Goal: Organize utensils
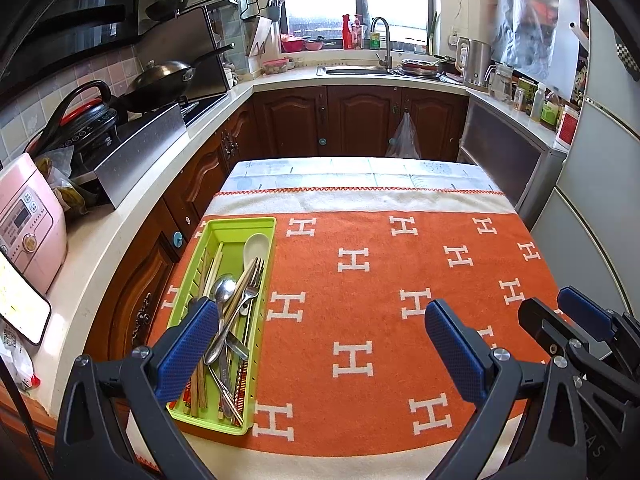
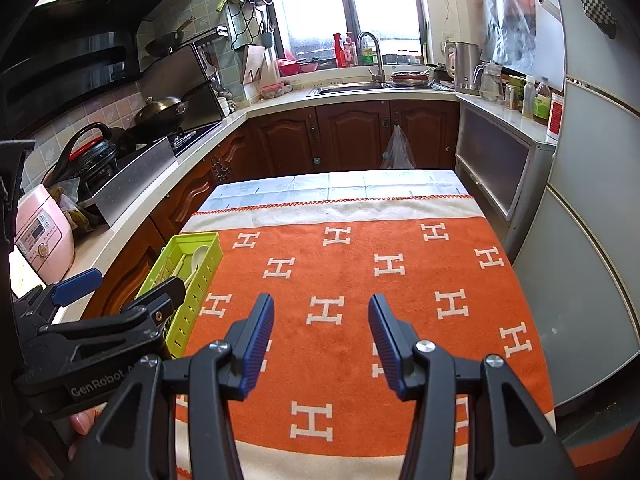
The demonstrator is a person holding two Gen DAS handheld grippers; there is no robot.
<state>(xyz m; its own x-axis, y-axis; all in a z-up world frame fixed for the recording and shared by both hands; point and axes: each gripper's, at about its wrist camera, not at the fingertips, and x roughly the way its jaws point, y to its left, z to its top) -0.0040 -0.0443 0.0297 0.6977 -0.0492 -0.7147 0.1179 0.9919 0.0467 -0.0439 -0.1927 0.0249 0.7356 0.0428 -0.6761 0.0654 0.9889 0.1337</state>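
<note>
A lime-green utensil tray (image 1: 262,280) (holding a white ceramic spoon (image 1: 256,242), forks, metal spoons and chopsticks) is set at the left edge of the orange blanket (image 1: 380,320). The left gripper (image 1: 322,344) and right gripper (image 2: 321,346) are held above the blanket, jaws apart, with nothing gripped.

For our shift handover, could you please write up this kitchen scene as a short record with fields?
surface: table under an orange blanket patterned with white H shapes
container: green plastic utensil tray at the blanket's left edge
tray contents: white ceramic spoon, metal spoon, metal fork, chopsticks, all piled together
left gripper: open, empty, one finger over the tray
right gripper: open, empty, above bare blanket
loose utensils on blanket: none visible
</note>
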